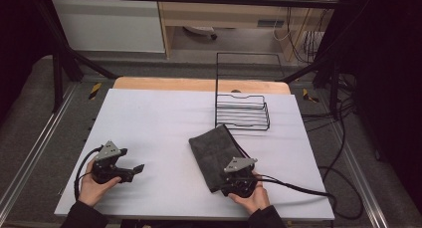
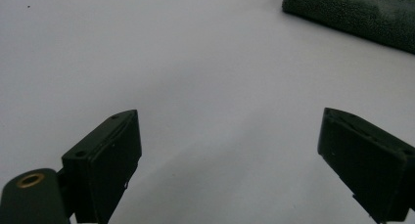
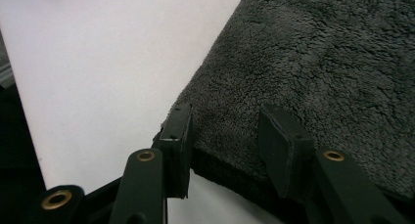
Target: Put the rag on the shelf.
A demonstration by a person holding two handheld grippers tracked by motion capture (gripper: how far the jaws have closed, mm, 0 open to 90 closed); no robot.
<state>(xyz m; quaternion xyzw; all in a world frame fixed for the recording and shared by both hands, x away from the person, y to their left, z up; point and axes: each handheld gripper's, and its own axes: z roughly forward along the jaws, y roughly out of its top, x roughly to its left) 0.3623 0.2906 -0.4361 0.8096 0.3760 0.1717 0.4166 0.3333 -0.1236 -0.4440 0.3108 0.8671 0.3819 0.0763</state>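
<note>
A folded dark grey towel point(image 1: 213, 147) lies on the white table point(image 1: 159, 113), right of centre, slanting toward the near edge. My right gripper point(image 1: 235, 177) sits at the towel's near corner. In the right gripper view its jaws stand partly apart over the fleecy towel point(image 3: 318, 62), the left one at the cloth's edge, with the right gripper point(image 3: 225, 131) not visibly pinching it. My left gripper point(image 1: 130, 161) rests at the near left, wide open, pointing right. In its own view the left gripper point(image 2: 230, 136) has only bare table between its jaws, the towel point(image 2: 357, 13) farther off.
A black wire rack point(image 1: 244, 113) stands just behind the towel, its tall frame rising at the back. A black cable point(image 1: 298, 188) trails right from my right gripper across the table's corner. A wooden strip point(image 1: 199, 84) edges the table's far side.
</note>
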